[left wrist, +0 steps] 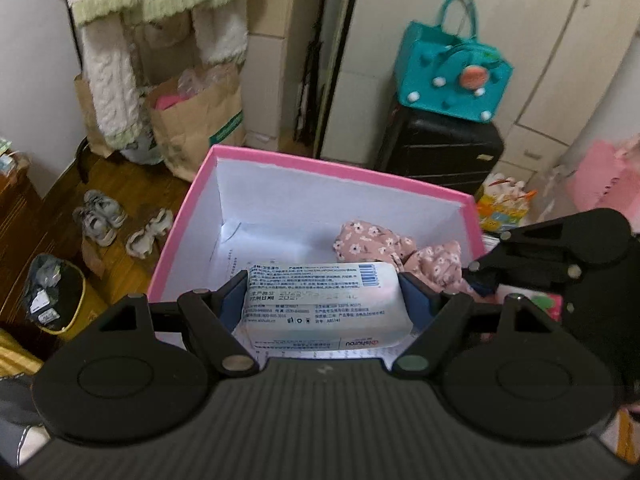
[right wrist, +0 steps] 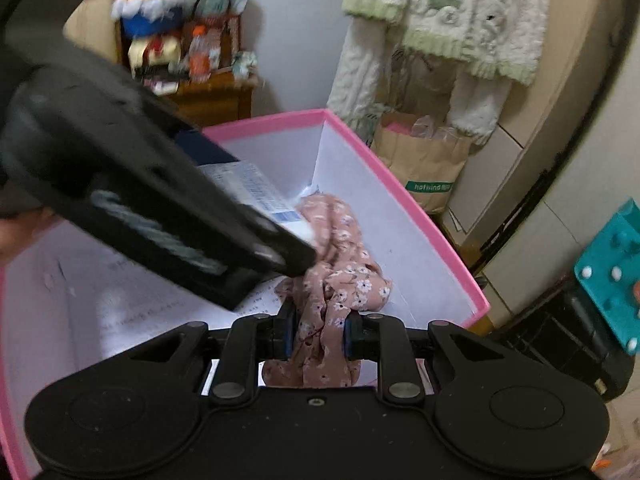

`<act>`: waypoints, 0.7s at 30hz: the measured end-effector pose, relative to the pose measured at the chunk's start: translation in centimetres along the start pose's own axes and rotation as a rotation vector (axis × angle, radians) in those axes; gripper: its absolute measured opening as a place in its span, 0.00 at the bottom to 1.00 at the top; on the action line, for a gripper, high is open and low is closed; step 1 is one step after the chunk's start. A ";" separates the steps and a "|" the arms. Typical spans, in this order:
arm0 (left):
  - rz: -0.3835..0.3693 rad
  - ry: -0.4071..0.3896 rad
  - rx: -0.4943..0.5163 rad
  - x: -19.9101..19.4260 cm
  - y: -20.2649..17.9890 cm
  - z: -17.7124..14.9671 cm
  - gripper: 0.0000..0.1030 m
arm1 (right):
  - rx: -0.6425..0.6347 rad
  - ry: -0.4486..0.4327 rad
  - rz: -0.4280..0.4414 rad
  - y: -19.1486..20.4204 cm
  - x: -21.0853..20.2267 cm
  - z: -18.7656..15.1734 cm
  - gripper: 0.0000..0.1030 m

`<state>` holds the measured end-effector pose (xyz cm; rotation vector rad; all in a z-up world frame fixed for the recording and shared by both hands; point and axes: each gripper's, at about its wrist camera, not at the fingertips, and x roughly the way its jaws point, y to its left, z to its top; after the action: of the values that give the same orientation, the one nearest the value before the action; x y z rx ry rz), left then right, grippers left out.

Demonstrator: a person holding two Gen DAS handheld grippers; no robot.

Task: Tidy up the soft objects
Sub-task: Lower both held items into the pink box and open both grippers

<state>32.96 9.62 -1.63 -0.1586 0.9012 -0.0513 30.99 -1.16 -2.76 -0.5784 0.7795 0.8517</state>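
Holding a wipes pack (left wrist: 326, 300) over the pink box (left wrist: 340, 174), left tongs (left wrist: 325, 300) clamped; right tongs (right wrist: 318, 338) clamped on floral cloth (right wrist: 340, 276) inside

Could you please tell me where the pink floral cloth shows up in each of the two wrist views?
Left wrist view: the floral cloth lies in the right part of the pink box, behind the wipes pack held by the left gripper.
Right wrist view: lower centre, pinched in the right gripper.
Shared landmark: the brown paper bag beyond the box.
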 end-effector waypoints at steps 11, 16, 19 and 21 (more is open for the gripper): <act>0.094 0.072 -0.038 4.4 -0.2 0.4 0.76 | -0.048 0.070 -0.111 0.9 2.2 0.3 0.46; 0.082 0.049 -0.049 4.7 -0.1 0.6 0.77 | 0.001 0.013 -0.103 0.2 0.6 -0.1 0.53; 0.050 0.056 -0.033 4.1 0.0 0.5 0.78 | 0.032 -0.033 -0.086 0.5 -1.5 -0.7 0.54; 0.045 0.049 0.020 3.0 -0.4 0.2 0.78 | 0.035 -0.059 -0.084 1.0 -2.8 -1.1 0.55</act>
<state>35.00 8.95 -3.79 -0.1185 0.9524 -0.0221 28.54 -2.59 -1.27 -0.5487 0.7103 0.7726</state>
